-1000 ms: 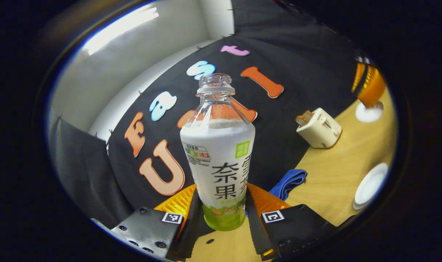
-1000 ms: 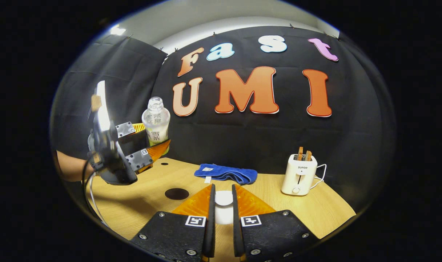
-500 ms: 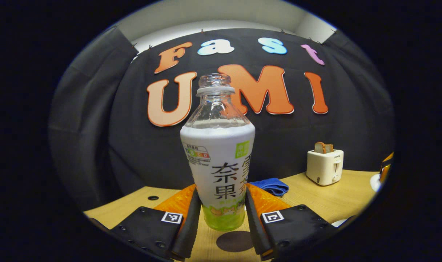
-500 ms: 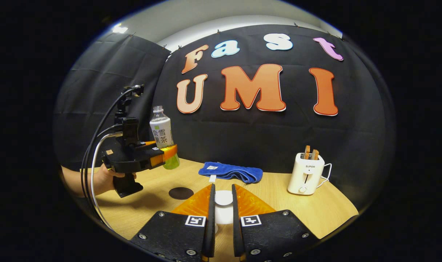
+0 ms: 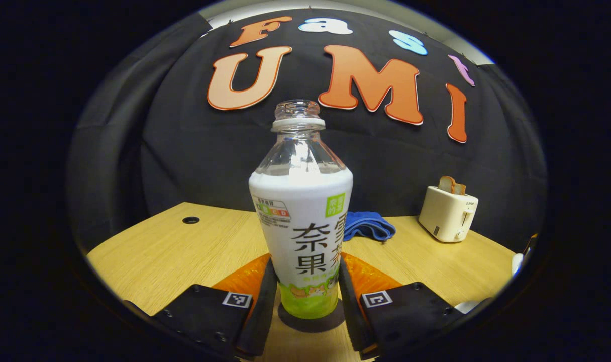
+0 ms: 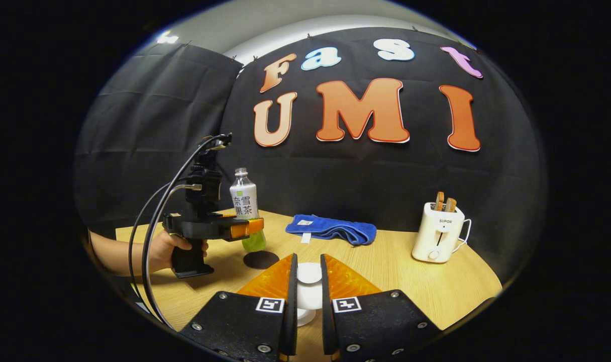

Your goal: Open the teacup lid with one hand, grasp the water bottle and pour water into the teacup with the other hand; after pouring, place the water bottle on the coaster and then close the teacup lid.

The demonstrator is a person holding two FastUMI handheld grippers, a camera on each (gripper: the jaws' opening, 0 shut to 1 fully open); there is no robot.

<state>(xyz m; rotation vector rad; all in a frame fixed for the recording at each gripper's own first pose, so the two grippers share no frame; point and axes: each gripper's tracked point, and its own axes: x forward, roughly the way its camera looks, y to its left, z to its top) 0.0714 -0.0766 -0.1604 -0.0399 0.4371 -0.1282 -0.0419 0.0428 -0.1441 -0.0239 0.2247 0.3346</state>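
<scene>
My left gripper [image 5: 303,296] is shut on the lower body of the uncapped water bottle [image 5: 300,226], which stands upright with its green base right over the dark round coaster [image 5: 313,322]. From the right gripper view, that left gripper [image 6: 245,229] holds the bottle [image 6: 243,200] at the far edge of the coaster [image 6: 261,259]; whether the base touches it I cannot tell. My right gripper [image 6: 308,281] is shut on the white teacup lid [image 6: 309,274]. A white rim [image 6: 305,317] shows just beneath, low between the fingers.
A folded blue cloth [image 6: 330,230] lies at the back of the wooden table [image 6: 386,266]. A cream toaster [image 6: 438,239] with bread stands at the right. A person's hand [image 6: 162,249] grips the left gripper's handle. A small hole [image 5: 190,220] marks the tabletop.
The left gripper swung the bottle from tilted to upright and lowered it over the coaster. The right gripper stayed almost still, holding the lid.
</scene>
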